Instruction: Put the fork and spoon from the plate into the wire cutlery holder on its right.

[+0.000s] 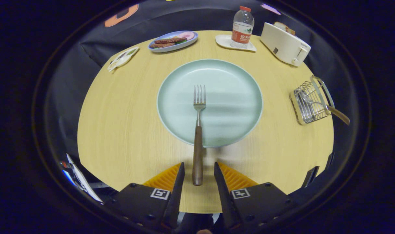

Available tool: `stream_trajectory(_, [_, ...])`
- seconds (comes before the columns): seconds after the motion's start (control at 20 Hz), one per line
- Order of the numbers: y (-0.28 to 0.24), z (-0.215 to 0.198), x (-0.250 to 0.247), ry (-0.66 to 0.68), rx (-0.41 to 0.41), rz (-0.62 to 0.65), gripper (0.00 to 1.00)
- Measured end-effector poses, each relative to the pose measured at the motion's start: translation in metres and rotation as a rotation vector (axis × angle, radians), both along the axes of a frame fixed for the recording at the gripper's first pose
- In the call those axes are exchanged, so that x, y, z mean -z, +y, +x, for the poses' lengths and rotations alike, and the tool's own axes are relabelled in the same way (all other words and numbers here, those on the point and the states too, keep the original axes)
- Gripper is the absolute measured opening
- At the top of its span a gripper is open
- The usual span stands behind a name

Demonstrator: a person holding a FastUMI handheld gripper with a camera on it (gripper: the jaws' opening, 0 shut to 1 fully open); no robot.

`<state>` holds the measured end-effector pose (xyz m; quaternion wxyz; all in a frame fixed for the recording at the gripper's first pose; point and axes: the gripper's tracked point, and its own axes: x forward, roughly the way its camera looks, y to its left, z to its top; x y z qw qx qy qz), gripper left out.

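A fork (pixel 197 130) with a dark wooden handle lies on the pale green plate (pixel 230 97), tines pointing away, its handle reaching over the near rim onto the table. My gripper (pixel 199 169) is open, and the end of the fork's handle sits between the two fingertips without either pad touching it. To the plate's right stands the wire cutlery holder (pixel 309 102). A spoon (pixel 330 109) rests inside the holder, its wooden handle sticking out to the right.
The round wooden table (pixel 126 123) carries a blue plate of food (pixel 173 40) and a small dish (pixel 122 58) at the far left. A water bottle (pixel 242 27) on a white tray and a white toaster (pixel 284 44) stand at the far right.
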<state>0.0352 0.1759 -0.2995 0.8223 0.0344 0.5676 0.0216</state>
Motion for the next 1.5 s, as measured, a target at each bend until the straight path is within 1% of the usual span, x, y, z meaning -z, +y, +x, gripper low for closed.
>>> stream_trajectory(0.1, [0.0, 0.001, 0.001, 0.006, -0.007, -0.003, 0.41])
stream_trajectory(0.2, [-0.003, 0.002, 0.001, 0.014, -0.012, -0.01, 0.16])
stream_trajectory(0.25, [-0.003, 0.001, 0.0, 0.021, -0.026, -0.004, 0.12])
stream_trajectory(0.35, [-0.007, 0.002, -0.01, 0.018, -0.053, 0.003, 0.11])
stream_trajectory(0.4, [-0.008, -0.002, -0.008, 0.026, -0.068, -0.002, 0.03])
stream_trajectory(0.5, [-0.012, -0.004, -0.015, 0.019, -0.079, 0.008, 0.03])
stream_trajectory(0.55, [-0.015, -0.004, -0.021, 0.014, -0.083, 0.007, 0.01])
stream_trajectory(0.7, [-0.023, -0.007, -0.039, -0.013, -0.094, 0.018, 0.01])
stream_trajectory(0.85, [-0.041, -0.009, -0.071, -0.042, -0.105, 0.009, 0.01])
stream_trajectory(1.0, [-0.073, -0.011, -0.111, -0.072, -0.109, 0.007, 0.01])
stream_trajectory(1.15, [-0.124, -0.012, -0.151, -0.092, -0.072, -0.01, 0.01])
stream_trajectory(1.3, [-0.183, -0.017, -0.183, -0.088, -0.006, -0.024, 0.01])
stream_trajectory(1.4, [-0.213, -0.019, -0.193, -0.063, 0.028, -0.025, 0.01])
stream_trajectory(1.5, [-0.241, -0.021, -0.194, -0.029, 0.045, -0.033, 0.01])
